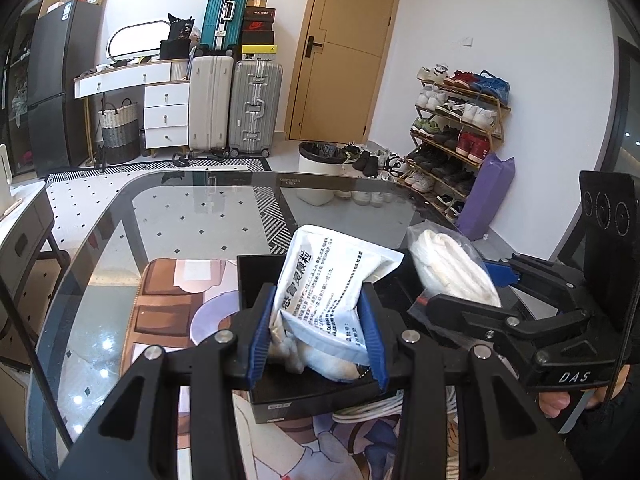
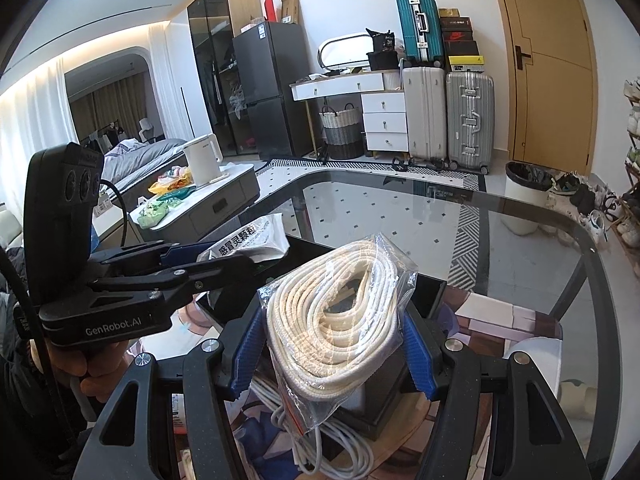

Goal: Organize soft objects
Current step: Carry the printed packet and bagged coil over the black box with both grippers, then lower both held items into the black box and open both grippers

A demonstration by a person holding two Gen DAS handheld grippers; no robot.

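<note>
Left hand-held gripper [image 1: 318, 332] pinching white sachet [image 1: 332, 280] over black box [image 1: 256, 276] | right hand-held gripper [image 2: 334, 344] clamping bagged rope coil [image 2: 340, 316] beside it | risk: slick plastic slipping, missing box onto glass worktop [image 1: 180, 216]

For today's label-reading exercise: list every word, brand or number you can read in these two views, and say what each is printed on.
"感冒灵颗粒" on the white sachet held in the left gripper.
"DAS" on the right gripper's body, seen from the left wrist.
"GenRobot.AI" on the left gripper's body, seen from the right wrist.
The sachet's fine print is too small to read.
The shoebox labels are too blurred to read.
The bagged rope coil in the right gripper shows no text.
</note>
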